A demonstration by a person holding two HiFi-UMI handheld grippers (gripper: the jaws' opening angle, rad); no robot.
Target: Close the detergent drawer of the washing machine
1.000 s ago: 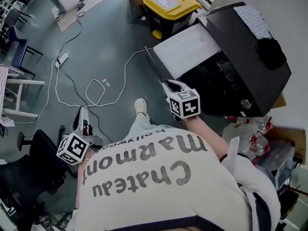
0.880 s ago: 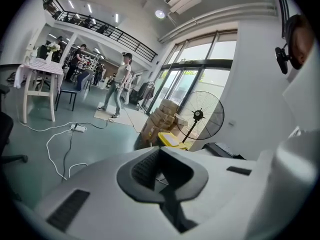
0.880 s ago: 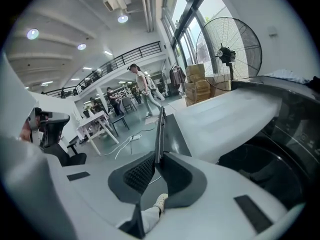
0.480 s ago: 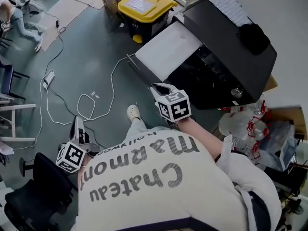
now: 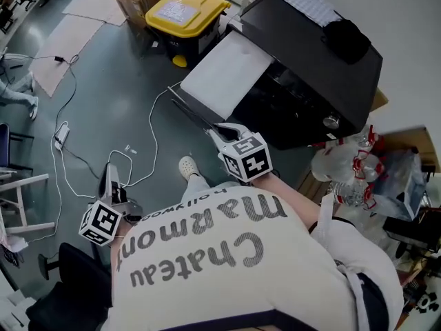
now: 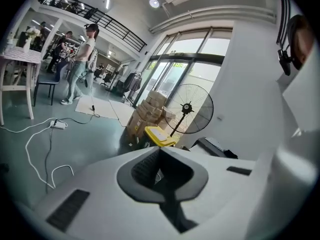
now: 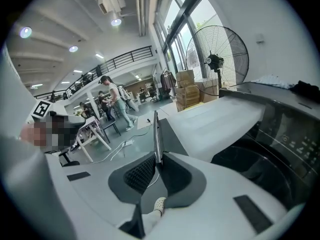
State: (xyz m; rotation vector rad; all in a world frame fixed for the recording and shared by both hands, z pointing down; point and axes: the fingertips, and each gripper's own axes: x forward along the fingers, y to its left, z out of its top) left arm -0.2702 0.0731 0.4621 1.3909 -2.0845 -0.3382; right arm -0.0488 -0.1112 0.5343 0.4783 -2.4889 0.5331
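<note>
1. A black top-loading washing machine is seen at upper R of the head view. Its dark tub is visible in the right gripper view.
2. A flat white panel w/ a thin dark rim is seen standing open, sticking out from the machine's front over the grey floor. Whether it's the detergent drawer can't be told.
3. The right gripper is held at the panel's near corner. In the right gripper view the jaws are seen almost together, w/ the panel's dark rim nipped between the tips and running straight up from them.
4. The left gripper is held low at the person's L side, pointed along the floor and well apart from the machine. In the left gripper view the jaws are seen closed tip to tip, w/ nothing between them.
5. A black bin w/ a yellow lid is seen on the floor beyond the panel, near the machine's far corner.
6. A looped white cable is seen on the floor btwn the left gripper and the panel.
7. A black cloth lump and a white patterned sheet are seen on the machine's top.
8. The person's white shoe is seen on the floor near the right gripper.
9. A black pedestal fan is seen behind the machine.
</note>
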